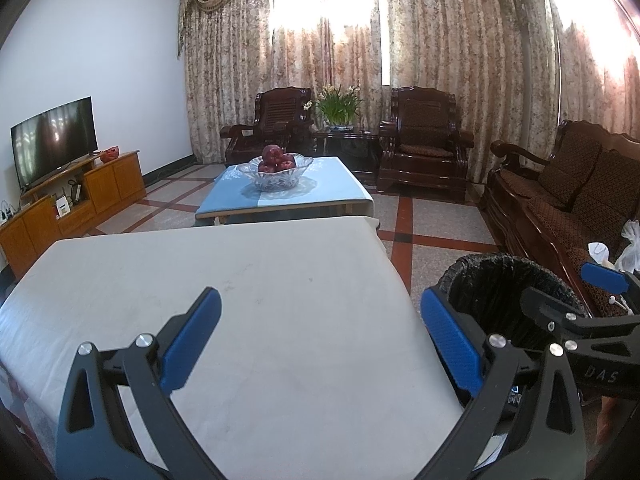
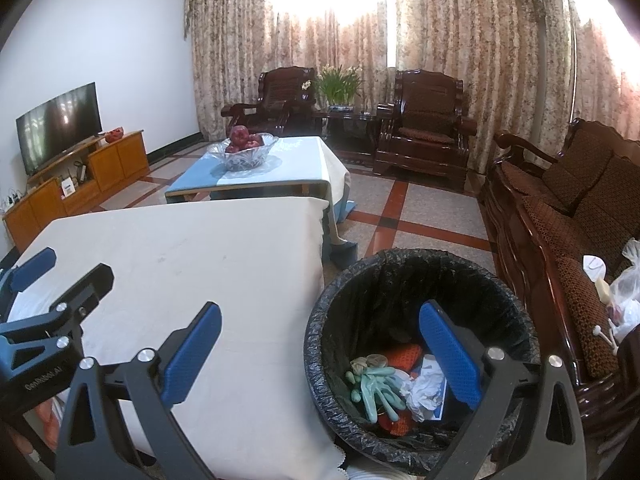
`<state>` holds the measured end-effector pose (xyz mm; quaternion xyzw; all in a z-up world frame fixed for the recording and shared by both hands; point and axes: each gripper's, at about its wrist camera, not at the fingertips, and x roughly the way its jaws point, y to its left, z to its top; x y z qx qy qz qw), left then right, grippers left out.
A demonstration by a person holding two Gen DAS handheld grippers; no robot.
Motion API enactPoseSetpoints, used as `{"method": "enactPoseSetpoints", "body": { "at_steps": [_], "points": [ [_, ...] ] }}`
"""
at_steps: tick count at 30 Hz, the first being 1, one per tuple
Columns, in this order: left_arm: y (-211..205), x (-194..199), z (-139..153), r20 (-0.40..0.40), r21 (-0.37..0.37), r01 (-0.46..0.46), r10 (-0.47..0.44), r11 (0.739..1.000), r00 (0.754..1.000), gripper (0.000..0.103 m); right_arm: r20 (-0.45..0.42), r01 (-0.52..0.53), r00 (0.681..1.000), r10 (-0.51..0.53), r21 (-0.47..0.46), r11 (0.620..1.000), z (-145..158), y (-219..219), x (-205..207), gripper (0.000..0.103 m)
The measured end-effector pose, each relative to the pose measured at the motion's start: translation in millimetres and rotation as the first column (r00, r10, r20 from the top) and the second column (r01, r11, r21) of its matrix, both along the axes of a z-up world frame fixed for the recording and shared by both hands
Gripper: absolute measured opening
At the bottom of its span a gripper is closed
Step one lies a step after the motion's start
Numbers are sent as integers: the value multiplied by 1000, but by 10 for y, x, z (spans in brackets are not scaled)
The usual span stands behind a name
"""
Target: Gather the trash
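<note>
A round bin lined with a black bag [image 2: 420, 280] stands on the floor right of the white-clothed table [image 2: 200, 256]. Inside lie green gloves [image 2: 376, 388], crumpled white paper [image 2: 426, 392], orange mesh pieces [image 2: 404, 356] and a blue-edged card. My right gripper [image 2: 320, 356] hovers open and empty, one finger over the table, the other over the bin. In the left wrist view my left gripper [image 1: 320, 344] is open and empty above the table, with the bin [image 1: 508, 292] to its right. The right gripper [image 1: 568, 292] reaches over that bin. No trash shows on the table.
A blue-clothed coffee table [image 1: 288, 196] carries a glass bowl of apples [image 1: 276, 172]. A dark wooden sofa [image 2: 572, 216] with plastic bags [image 2: 628, 292] runs along the right. Two armchairs, a flower pot, a TV [image 1: 52, 136] on a wooden cabinet and curtains lie beyond.
</note>
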<state>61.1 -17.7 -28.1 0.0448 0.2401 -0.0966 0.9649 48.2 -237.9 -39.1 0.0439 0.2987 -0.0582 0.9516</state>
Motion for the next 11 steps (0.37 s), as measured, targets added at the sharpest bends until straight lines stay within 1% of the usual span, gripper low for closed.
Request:
{"method": "enactPoseSetpoints", "body": {
  "at_steps": [11],
  "points": [
    [62, 81, -73, -7, -5, -12, 12, 1000, 1000, 97, -7, 0, 1000, 0, 2, 1000, -57, 13, 30, 97]
  ]
}}
